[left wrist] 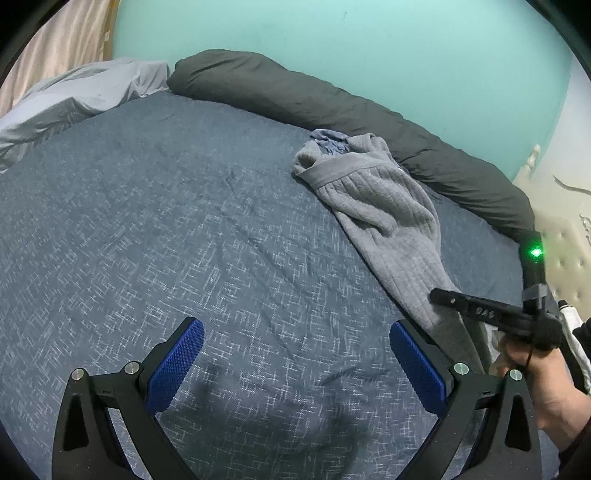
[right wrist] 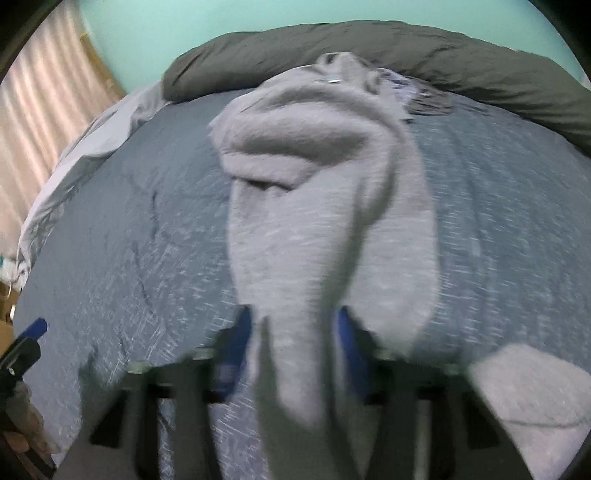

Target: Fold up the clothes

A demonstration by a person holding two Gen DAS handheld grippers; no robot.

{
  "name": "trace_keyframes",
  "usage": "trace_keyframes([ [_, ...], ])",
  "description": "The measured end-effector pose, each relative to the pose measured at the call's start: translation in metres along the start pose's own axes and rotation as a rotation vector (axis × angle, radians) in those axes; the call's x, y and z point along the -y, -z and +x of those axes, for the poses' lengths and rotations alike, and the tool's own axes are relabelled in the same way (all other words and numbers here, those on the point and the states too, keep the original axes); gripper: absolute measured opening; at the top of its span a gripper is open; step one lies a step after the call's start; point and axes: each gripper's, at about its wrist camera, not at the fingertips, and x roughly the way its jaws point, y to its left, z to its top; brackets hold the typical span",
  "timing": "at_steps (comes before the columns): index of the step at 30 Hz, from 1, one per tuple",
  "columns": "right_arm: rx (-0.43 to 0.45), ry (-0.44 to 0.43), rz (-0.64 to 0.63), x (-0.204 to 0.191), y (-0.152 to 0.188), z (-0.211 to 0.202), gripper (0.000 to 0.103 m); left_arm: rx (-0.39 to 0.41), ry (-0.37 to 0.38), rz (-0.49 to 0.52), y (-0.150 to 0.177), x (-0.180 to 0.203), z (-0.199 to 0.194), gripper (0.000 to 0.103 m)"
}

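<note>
The left gripper hangs over the bed with its blue fingers spread wide and nothing between them, only the dark blue patterned bedspread ahead. Beyond the right-hand finger and off to its far side lies the grey trousers, a ribbed, crumpled garment with the waistband bunched at the far end and one leg trailing back toward the near edge of the bed. A bluish bit of cloth peeks out past the waistband. Behind it all, a long dark grey bolster runs along the far side of the bed against the turquoise wall, and a pale grey sheet is rumpled well off past the left-hand finger.

In the same view the right gripper sits just beyond the right-hand finger, gripped by a hand, its tip over the trailing leg.

From the right wrist the picture is smeared, so detail is soft. The right gripper's fingers stand close on either side of the trouser leg, which runs straight between them and out ahead to the heaped waistband. They appear to be clenched on the cloth, though the blur makes the contact hard to confirm. Another fold of grey fabric lies to the outer side of the right-hand finger.
</note>
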Motion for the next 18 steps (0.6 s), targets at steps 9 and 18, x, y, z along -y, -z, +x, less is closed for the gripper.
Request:
trace_keyframes([
  [9, 0.047, -0.108, -0.022, -0.022, 0.031, -0.029, 0.005, 0.006, -0.005, 0.005, 0.001, 0.003, -0.007, 0.103],
  [18, -0.044, -0.292, -0.140, -0.055, 0.121, -0.077, 0.005, 0.008, -0.002, -0.004, 0.000, 0.000, -0.011, 0.103],
])
